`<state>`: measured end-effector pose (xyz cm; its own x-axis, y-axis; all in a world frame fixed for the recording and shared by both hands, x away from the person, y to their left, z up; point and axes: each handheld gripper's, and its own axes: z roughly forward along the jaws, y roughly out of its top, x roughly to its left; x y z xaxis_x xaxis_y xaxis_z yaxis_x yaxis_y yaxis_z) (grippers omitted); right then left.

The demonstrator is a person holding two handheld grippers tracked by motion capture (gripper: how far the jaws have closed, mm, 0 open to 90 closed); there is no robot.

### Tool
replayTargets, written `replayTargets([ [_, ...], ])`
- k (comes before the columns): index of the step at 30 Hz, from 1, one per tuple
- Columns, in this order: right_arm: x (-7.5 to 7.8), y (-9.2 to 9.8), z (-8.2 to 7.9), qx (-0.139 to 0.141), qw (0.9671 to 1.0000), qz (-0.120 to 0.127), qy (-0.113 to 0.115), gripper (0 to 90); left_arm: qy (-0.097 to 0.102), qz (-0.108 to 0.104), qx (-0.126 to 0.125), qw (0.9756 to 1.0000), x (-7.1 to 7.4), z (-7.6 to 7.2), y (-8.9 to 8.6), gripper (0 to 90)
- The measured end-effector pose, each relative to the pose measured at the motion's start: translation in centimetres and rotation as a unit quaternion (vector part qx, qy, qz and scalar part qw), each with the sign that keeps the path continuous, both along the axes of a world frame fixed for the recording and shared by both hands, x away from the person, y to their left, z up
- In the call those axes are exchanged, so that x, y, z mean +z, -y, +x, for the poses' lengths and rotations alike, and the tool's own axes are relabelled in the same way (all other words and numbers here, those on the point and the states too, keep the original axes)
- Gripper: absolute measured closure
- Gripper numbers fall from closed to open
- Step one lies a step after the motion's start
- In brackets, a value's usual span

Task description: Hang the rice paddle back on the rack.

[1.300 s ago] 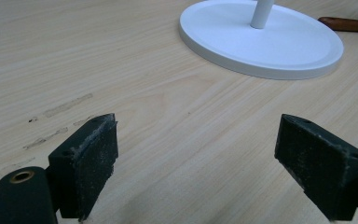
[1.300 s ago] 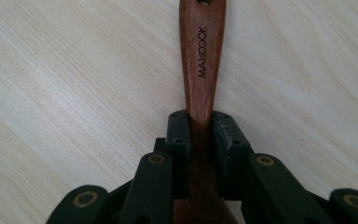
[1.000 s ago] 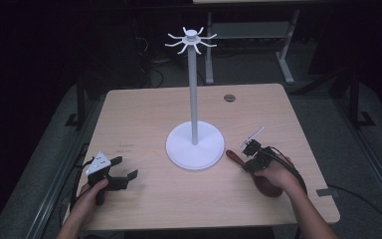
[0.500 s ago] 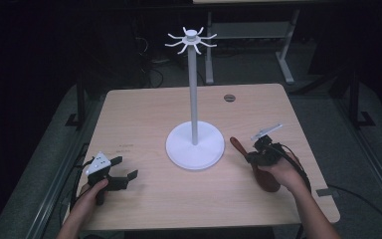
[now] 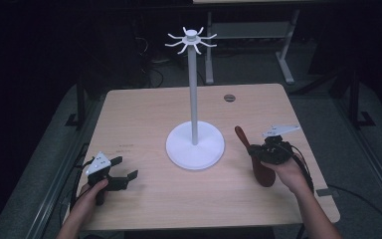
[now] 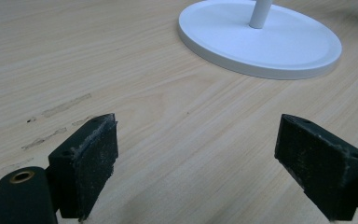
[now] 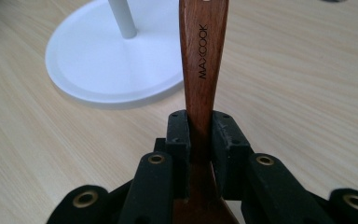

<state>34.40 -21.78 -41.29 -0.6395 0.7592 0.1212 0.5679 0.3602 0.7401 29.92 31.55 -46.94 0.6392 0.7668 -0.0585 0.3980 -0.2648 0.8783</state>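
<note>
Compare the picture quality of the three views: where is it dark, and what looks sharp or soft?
High view: dim, room almost black around the lit table; white stand brightest. Left gripper view: evenly lit, wood grain and pads crisp, stand base slightly soft. Right gripper view: printed lettering on the wooden spoon sharp, near black jaws blurred, stand pole soft.

Our right gripper (image 7: 199,133) clamped on a wooden spoon handle (image 7: 202,60)

We see our two black jaws pressed against either side of the dark brown handle, which runs straight ahead from them and bears the lettering MAXCOOK. Ahead and to the left of the jaws sits the white round stand base (image 7: 93,65) on the pale wooden table (image 7: 298,84).
</note>
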Motion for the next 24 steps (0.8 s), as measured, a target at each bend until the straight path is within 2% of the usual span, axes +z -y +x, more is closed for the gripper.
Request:
replayTargets([
  [6, 0.3, 0.5, -0.3, 0.003, 0.9992, 0.026, 0.03, 77.7, 0.0, 0.0, 0.0, 1.0, 0.0, 0.0, 0.0, 12.9],
  [11, 0.6, 1.0, -0.6, 0.001, 0.9971, 0.049, 0.057, 77.7, 0.001, 0.001, -0.002, 1.0, 0.0, 0.0, 0.0, 12.9],
  [20, 1.2, 1.9, -1.1, -0.009, 0.9911, 0.096, 0.091, 77.8, 0.0, -0.001, 0.0, 1.0, 0.0, 0.0, 0.0, 12.8],
  [24, 1.5, 2.2, -1.2, -0.013, 0.9884, 0.107, 0.107, 77.8, 0.0, 0.002, -0.001, 1.0, 0.0, 0.0, 0.0, 12.9],
])
